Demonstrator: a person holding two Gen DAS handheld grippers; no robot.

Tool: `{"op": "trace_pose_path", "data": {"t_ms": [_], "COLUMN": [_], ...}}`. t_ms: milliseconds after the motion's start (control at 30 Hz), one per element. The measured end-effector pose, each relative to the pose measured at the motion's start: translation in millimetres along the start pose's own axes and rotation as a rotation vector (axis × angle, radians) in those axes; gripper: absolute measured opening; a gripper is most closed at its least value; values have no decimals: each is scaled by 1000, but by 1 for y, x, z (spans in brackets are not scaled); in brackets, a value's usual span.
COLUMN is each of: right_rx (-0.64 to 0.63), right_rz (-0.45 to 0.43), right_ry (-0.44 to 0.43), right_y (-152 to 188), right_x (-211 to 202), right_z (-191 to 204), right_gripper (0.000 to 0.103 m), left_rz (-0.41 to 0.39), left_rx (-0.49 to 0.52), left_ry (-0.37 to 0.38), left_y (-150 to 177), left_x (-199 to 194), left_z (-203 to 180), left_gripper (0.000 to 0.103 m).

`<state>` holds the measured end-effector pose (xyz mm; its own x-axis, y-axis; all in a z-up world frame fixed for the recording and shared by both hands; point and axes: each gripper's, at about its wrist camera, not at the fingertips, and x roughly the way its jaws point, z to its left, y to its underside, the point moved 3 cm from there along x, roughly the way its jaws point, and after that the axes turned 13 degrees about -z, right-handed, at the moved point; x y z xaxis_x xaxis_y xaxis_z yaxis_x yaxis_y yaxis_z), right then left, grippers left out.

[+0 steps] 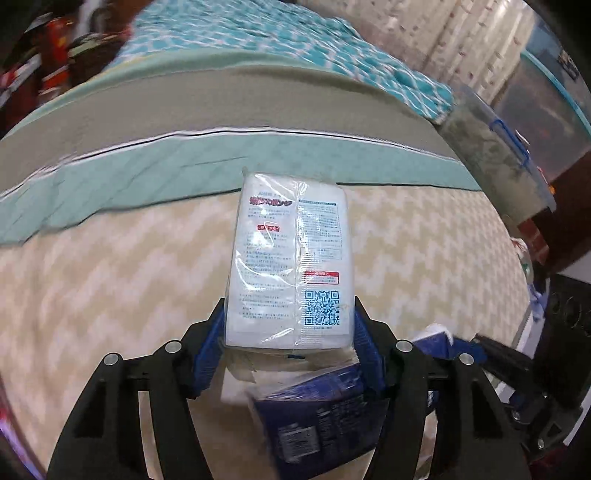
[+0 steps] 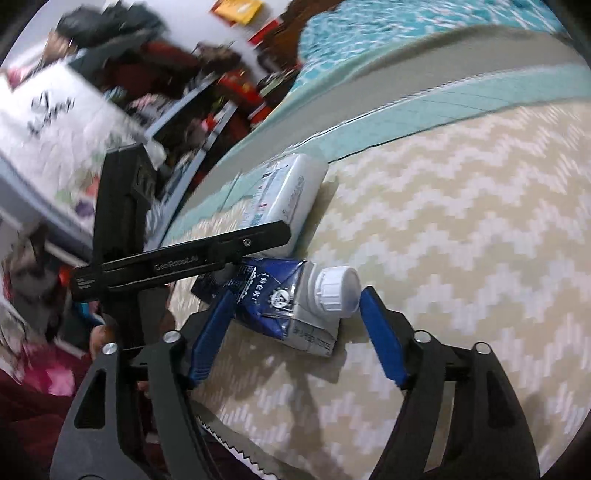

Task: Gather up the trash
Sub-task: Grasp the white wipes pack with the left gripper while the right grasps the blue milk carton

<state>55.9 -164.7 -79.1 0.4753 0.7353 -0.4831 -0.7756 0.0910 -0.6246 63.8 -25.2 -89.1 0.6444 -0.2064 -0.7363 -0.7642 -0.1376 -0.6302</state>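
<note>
A white plastic-wrapped pack (image 1: 288,258) with printed text and a QR code sticks out forward from my left gripper (image 1: 290,301). Both blue pads press its sides, and it shows sharp against a blurred room. In the right wrist view the same pack (image 2: 291,195) sits over the mat's edge under the left gripper's black body (image 2: 177,258). A dark blue carton (image 2: 266,306) with a white screw cap (image 2: 338,290) lies tilted between the pads of my right gripper (image 2: 298,291). The left pad is against the carton, and a gap separates its body from the right pad. The carton (image 1: 314,406) appears blurred below the left gripper.
A beige zigzag mat (image 2: 461,240) covers the surface, bordered by teal quilted bedding (image 1: 129,184) and a patterned turquoise blanket (image 1: 295,33). A clear storage box with blue latches (image 1: 509,147) stands at the right. Cluttered shelves (image 2: 207,92) lie to the left.
</note>
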Motion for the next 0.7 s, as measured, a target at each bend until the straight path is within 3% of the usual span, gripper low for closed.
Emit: {"op": "trace_pose_path", "data": {"t_ms": [133,267,367,567,700], "right_rx": [-51,-151,-271,-562,-608], "right_rz": [-18,-39,-21,27,44], "right_ry": [51,101,134,199,165], "right_y": [-2,-5,-1,14,14], "right_x": [0,-4,-4,7,13], "right_z": [11,27,42,60,54], "right_gripper": [78,87,95,98,100], "left_rz": [-52,-78,-82,-89,-89], "left_rx": [3,-23,-33,-36,-41], "left_ry": [-101,-146,-146,-152,-155], "left_y": [8,9,10,10,12], "left_x": [-19,-28,-31,-32,-33], "left_z": [25,41,49,55,60], "left_gripper": [64,66,67,72,72]}}
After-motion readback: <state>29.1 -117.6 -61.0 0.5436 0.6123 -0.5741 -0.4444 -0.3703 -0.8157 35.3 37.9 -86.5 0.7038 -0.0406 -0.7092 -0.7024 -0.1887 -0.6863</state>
